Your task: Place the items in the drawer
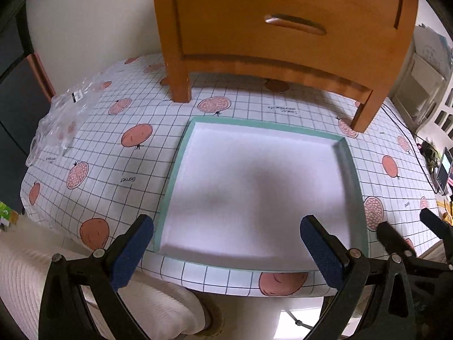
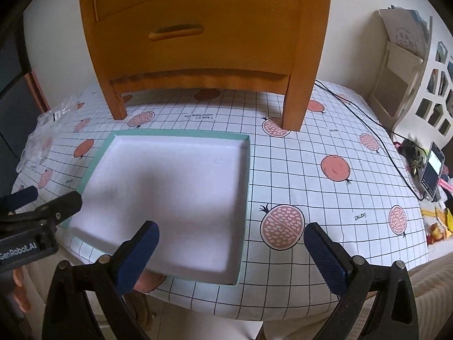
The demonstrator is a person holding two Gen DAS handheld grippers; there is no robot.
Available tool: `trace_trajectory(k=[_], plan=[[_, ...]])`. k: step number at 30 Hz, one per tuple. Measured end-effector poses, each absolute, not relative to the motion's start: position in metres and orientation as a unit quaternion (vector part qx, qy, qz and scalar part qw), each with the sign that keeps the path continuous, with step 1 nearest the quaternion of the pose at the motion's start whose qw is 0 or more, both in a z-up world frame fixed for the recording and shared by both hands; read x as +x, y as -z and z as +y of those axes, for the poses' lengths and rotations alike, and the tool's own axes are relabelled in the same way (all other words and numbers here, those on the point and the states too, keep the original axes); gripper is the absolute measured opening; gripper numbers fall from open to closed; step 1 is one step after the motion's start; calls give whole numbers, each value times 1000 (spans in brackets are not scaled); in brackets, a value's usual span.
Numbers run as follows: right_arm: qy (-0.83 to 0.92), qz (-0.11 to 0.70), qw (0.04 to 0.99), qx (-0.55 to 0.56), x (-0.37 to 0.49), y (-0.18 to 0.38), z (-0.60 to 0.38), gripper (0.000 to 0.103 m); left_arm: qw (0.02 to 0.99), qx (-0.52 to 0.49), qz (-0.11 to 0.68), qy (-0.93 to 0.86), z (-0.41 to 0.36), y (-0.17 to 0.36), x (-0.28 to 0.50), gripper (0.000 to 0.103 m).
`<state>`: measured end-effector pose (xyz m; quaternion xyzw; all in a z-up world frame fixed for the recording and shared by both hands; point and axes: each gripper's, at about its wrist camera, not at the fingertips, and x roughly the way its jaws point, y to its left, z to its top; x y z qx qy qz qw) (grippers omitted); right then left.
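A small wooden cabinet [image 1: 283,28] [image 2: 203,36] stands at the back of the table, its drawer [image 1: 288,14] [image 2: 198,39] pushed in, with a curved handle [image 1: 296,24] [image 2: 175,31]. In front of it lies a white tray with a teal rim [image 1: 181,153] [image 2: 246,170]; nothing lies in it. My left gripper [image 1: 226,229] hangs open over the tray's near edge, holding nothing. My right gripper [image 2: 230,236] is open too, above the tray's near right corner. The left gripper's fingers [image 2: 42,206] show at the left of the right wrist view.
The table wears a white grid cloth with pomegranate prints [image 2: 311,170]. A crumpled clear plastic bag [image 1: 62,113] lies at the far left. A black cable [image 2: 376,138] runs along the right side to a phone [image 2: 431,170]. A white shelf [image 2: 424,85] stands at the right.
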<state>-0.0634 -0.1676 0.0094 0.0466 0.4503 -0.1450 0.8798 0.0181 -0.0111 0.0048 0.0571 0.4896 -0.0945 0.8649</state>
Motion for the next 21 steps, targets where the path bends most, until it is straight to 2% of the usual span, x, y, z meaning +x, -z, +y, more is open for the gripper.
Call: trace_trajectory(k=[21], plan=[[167,436,881,80,-70,-13,-184,103,859,95,497,80,-16,9,18,103]])
